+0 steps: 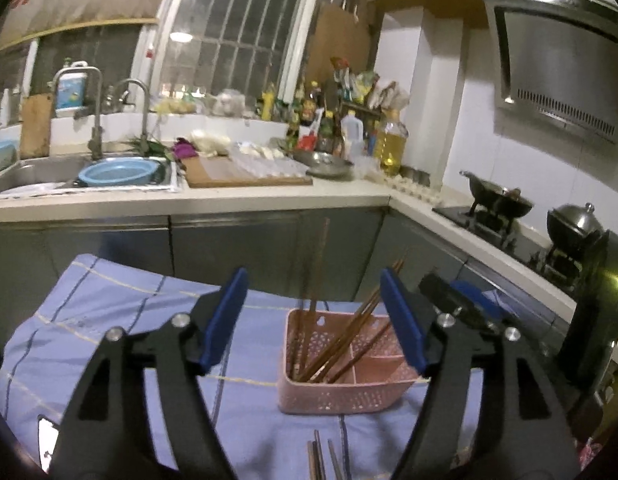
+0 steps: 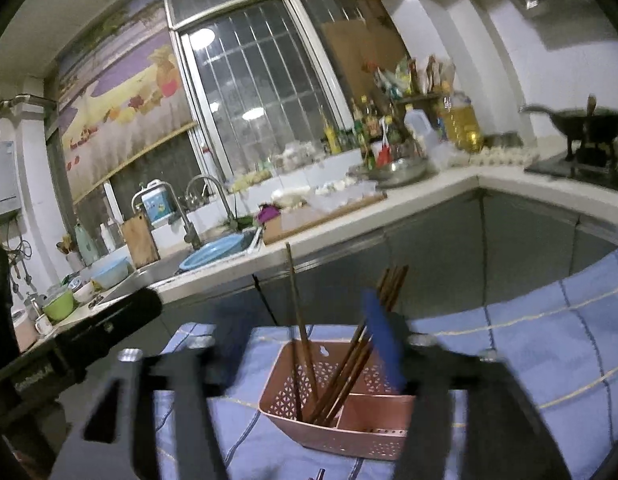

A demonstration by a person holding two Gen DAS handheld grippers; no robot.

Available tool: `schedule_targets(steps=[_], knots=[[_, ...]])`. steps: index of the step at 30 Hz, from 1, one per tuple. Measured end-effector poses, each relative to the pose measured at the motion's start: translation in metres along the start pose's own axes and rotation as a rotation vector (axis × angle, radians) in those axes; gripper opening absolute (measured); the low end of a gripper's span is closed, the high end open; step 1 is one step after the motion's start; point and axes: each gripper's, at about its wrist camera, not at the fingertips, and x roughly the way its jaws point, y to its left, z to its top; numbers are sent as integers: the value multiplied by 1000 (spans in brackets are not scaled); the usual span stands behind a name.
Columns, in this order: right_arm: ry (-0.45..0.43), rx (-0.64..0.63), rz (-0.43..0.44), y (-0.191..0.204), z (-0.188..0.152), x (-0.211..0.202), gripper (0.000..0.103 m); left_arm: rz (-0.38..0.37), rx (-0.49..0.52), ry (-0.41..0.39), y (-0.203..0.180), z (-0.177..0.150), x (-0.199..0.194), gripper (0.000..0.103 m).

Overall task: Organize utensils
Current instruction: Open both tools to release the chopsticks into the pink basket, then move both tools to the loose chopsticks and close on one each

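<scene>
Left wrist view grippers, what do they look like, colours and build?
The left gripper has two black plastic arms with triangular cut-outs, silver round pivot bolts, and flat blue rectangular finger pads. Beside it at the right, the right gripper shows the same black body and a blue pad. No cables, markings or sleeves are visible.

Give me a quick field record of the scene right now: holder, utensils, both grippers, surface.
holder: pink perforated basket, upright on the cloth, divided into compartments
in holder: brown chopsticks, all in the left compartment, some near upright, others leaning right
not yet in holder: a few chopstick ends lying on the cloth in front of the basket
left gripper: open, nothing between the blue pads
right gripper: open, blurred, holding nothing
surface: blue checked cloth
background: kitchen counter with sink and stove
</scene>
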Motion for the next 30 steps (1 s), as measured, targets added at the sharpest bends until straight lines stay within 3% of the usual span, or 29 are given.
schedule_targets(steps=[6,11,13,14,17,18,20,25,30], knots=[[-42,-17,11,15,5,-40,68,36,10,-30,15,-23,-47,67],[-47,-11,15,21,-22,-83,68,46,23,70,43,-66,-63,67],[33,-14,16,19,-49,-84,67,15,-10,176,57,-93,-56,67],[120,-32,6,19,-72,-77,61,4,-23,227,61,-106,-49,67],[346,-77,-36,17,-133,-54,38,-41,-47,385,61,-147,-27,47],[414,-86,-51,16,-152,-48,34,-80,-50,447,56,-161,-18,40],[511,-103,-64,15,-183,-41,30,-112,-39,497,47,-178,-10,35],[567,-150,-69,19,-207,-40,29,-164,5,574,25,-206,3,32],[566,-221,-101,27,-212,-35,29,-124,71,601,10,-223,12,29]])
